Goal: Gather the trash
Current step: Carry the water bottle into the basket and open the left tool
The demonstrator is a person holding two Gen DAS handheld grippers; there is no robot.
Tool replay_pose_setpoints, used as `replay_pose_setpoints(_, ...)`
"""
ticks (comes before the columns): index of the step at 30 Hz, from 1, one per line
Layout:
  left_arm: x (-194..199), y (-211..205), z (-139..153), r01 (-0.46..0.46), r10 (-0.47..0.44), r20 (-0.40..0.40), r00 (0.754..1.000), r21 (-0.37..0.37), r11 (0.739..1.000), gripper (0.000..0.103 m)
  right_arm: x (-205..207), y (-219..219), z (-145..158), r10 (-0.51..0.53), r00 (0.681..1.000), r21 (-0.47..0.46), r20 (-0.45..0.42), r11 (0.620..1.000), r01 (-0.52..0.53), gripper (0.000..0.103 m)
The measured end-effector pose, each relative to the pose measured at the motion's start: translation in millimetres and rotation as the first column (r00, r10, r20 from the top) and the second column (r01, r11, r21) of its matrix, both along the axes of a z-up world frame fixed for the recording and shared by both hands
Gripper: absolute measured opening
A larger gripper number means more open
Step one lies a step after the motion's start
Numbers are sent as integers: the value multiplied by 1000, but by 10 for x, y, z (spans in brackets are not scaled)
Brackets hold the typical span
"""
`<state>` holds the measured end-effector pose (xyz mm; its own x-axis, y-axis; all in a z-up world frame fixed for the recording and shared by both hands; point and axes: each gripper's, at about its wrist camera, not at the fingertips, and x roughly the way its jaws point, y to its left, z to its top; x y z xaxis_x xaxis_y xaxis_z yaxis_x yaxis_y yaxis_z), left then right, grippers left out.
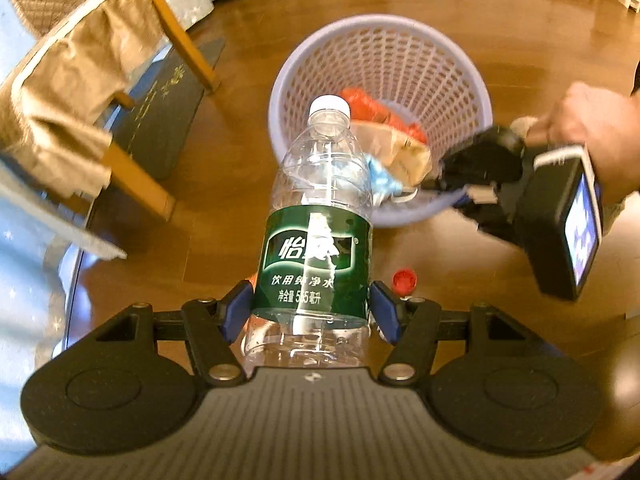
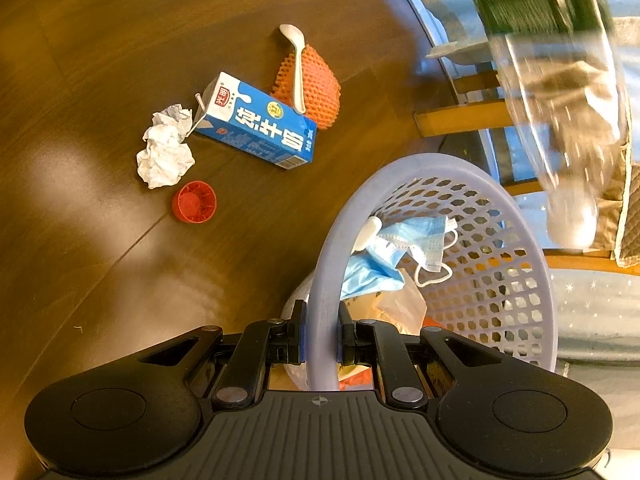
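My left gripper (image 1: 311, 305) is shut on an empty clear water bottle (image 1: 320, 216) with a green label and white cap, held above the floor, its cap pointing at a lilac mesh basket (image 1: 436, 60). The bottle (image 2: 560, 128) shows blurred at the top right of the right wrist view. My right gripper (image 2: 322, 330) is shut on the basket rim (image 2: 320, 300). Inside the basket lie blue face masks (image 2: 400, 248), a paper bag (image 1: 400, 148) and orange wrapping (image 1: 376, 110). On the floor lie a blue milk carton (image 2: 260, 124), crumpled tissue (image 2: 164, 152), a red cap (image 2: 196, 202), an orange foam net (image 2: 316, 80) and a white spoon (image 2: 296, 64).
A wooden chair (image 1: 132, 152) with a beige cushion stands left of the basket, with a dark mat (image 1: 160, 120) under it. A starry blue cloth (image 2: 592, 304) hangs beside the basket. The floor (image 2: 100, 40) is brown wood. A person's hand (image 1: 592, 132) holds the right gripper.
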<state>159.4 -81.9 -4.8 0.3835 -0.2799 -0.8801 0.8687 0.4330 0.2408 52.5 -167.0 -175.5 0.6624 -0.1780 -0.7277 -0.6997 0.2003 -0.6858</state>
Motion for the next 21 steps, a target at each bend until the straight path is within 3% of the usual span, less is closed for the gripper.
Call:
replay_pose_setpoints(11, 158, -480, -110, 74, -74, -5, 997, 9, 997, 59, 28, 12, 4, -8, 1000, 17, 2, 1000, 8, 10)
replay_pose_setpoints(18, 216, -881, -149, 119, -120, -6, 993, -26, 993, 60, 25, 1, 6, -15, 1000, 28, 3, 999, 15, 9)
replay_pose_setpoints(21, 249, -1011, -152, 107, -106, 22, 994, -63, 992, 70, 22, -12, 10, -15, 1000, 31, 3, 999, 15, 9)
